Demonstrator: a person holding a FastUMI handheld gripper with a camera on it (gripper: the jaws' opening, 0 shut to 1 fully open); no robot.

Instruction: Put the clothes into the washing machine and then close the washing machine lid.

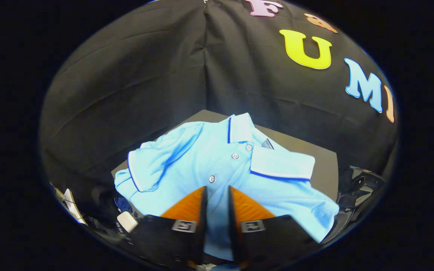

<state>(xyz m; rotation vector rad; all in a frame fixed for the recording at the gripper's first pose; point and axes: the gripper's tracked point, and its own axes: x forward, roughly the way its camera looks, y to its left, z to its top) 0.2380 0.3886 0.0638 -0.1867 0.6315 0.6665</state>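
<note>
- Polo shirt [217,165] lies flat on my bench [324,165], collar toward 12 o'clock, placket under my tongs [217,197].
- Tongs narrowly parted, gripping nothing I can confirm.

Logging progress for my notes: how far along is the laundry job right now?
Nothing looks done yet. The light blue polo shirt lies spread on the dark table. In hand: the tongs are over its button placket, fingers slightly apart with fabric in the gap; a firm pinch can't be confirmed. Left: lifting it, loading the washer, closing the lid.

The gripper [217,192] hides part of the shirt's [217,165] front, perhaps pinched.
</note>
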